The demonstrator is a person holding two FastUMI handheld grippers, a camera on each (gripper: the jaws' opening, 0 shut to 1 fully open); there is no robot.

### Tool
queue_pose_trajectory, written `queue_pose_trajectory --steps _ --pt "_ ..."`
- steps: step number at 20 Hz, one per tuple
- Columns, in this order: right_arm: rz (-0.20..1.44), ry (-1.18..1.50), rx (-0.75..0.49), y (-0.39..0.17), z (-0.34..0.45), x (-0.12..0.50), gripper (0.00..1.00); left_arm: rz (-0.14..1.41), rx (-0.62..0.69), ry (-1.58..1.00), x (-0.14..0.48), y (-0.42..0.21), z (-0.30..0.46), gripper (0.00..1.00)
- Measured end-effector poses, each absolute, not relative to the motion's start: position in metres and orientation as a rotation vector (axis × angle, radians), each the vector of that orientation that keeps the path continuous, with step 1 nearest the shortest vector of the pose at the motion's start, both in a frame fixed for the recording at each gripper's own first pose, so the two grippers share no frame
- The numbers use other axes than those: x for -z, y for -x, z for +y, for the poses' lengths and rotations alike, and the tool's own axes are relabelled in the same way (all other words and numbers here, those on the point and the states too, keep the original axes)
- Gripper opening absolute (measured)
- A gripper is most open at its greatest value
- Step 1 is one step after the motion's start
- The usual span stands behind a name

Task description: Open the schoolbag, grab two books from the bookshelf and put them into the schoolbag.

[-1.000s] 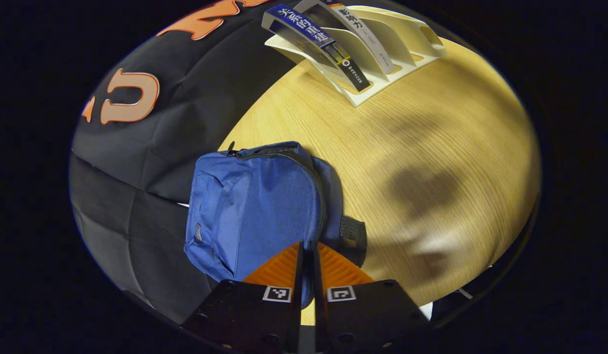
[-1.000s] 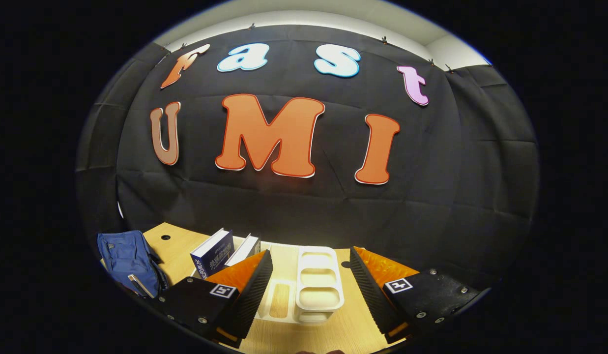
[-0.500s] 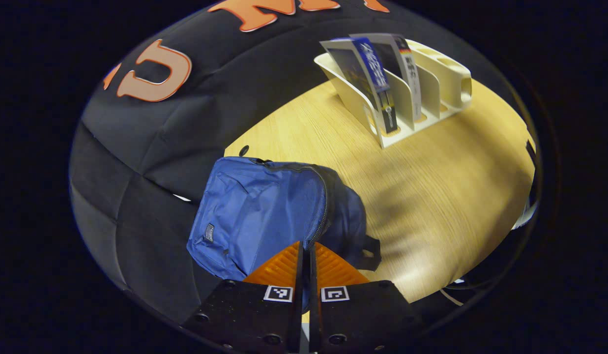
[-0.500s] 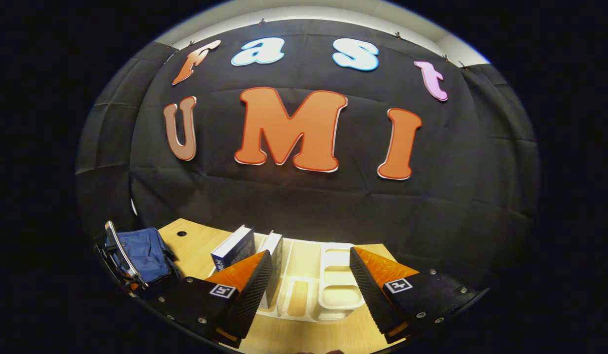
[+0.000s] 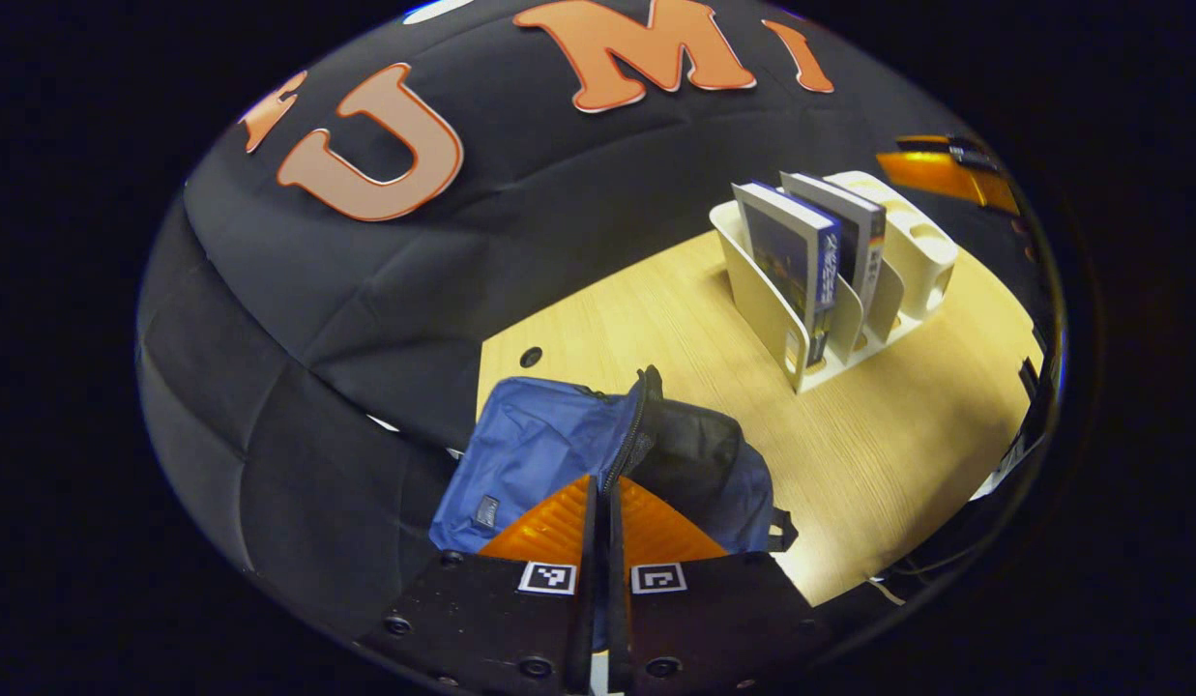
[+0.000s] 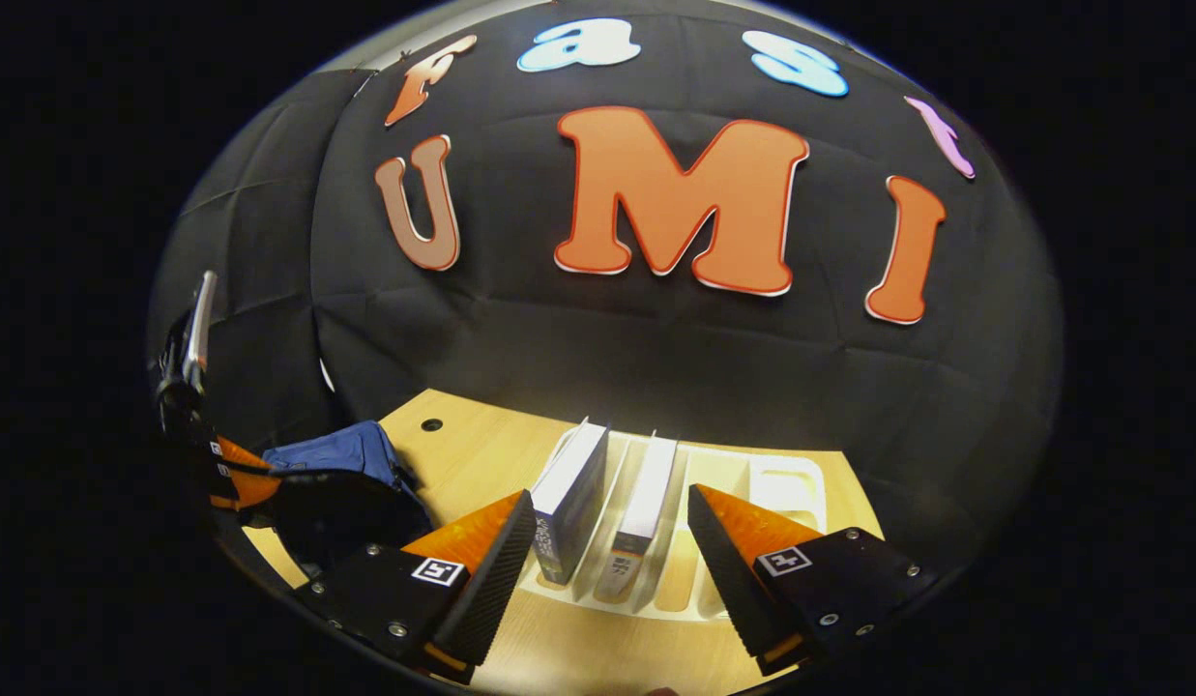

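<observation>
In the left gripper view, your left gripper (image 5: 602, 512) sits at the bottom centre with its 2 orange fingers pressed together — clenched on the zipper edge of the blue schoolbag (image 5: 539, 449). The bag lies on the wooden table (image 5: 897, 445) at lower centre, by the table's edge next to the black cloth wall. Its flap is pulled up and its dark inside (image 5: 689, 454) shows just right of the zipper line. At the upper right of that frame the cream bookshelf (image 5: 767, 300) stands on the table, well apart from the bag, with 2 books upright in its slots: a dark blue book (image 5: 791, 256) nearest the bag and a grey-white book (image 5: 849, 232) just behind it.

In the right gripper view, your right gripper (image 6: 612, 541) is at the bottom centre, fingers spread wide and grasping nothing. Between them, farther off, you see the bookshelf (image 6: 786, 478) with the blue book (image 6: 568, 503) to the left and the white book (image 6: 641, 507) beside it — each in its own slot. The schoolbag (image 6: 341, 449) lies at the lower left of that frame, with your other gripper's orange finger (image 6: 235, 478) at its left side.
</observation>
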State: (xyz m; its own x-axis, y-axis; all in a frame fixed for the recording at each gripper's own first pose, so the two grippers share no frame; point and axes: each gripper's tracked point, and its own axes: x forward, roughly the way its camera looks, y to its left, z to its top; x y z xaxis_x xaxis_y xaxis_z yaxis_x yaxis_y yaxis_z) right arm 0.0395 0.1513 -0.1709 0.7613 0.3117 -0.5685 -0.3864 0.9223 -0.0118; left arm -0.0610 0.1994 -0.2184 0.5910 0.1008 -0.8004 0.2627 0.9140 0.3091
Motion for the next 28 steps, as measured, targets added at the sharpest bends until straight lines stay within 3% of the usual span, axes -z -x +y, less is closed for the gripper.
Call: queue_pose_trajectory --steps 8,13,20,22,24,25,28 --pt "0.824 0.109 -0.364 -0.085 0.196 0.199 0.94 0.972 0.130 -0.216 0.196 0.035 0.239 0.07" --pt "0.975 0.101 -0.328 -0.104 0.214 0.234 0.94 0.968 0.154 -0.213 0.186 0.014 0.261 0.07" --pt "1.170 0.070 -0.202 -0.128 0.209 0.271 0.91 0.978 0.220 -0.113 0.204 0.006 0.244 0.07" --pt "1.222 0.069 -0.183 -0.128 0.209 0.281 0.82 0.970 0.215 -0.118 0.203 0.004 0.252 0.07" --pt "1.291 0.051 -0.173 -0.122 0.210 0.287 0.54 0.977 0.223 -0.110 0.204 0.007 0.255 0.07" --pt "1.331 0.049 -0.172 -0.119 0.210 0.289 0.56 0.977 0.229 -0.104 0.205 0.008 0.254 0.07" --pt "1.388 0.071 -0.138 -0.119 0.201 0.287 0.41 0.976 0.234 -0.081 0.207 0.011 0.256 0.07"
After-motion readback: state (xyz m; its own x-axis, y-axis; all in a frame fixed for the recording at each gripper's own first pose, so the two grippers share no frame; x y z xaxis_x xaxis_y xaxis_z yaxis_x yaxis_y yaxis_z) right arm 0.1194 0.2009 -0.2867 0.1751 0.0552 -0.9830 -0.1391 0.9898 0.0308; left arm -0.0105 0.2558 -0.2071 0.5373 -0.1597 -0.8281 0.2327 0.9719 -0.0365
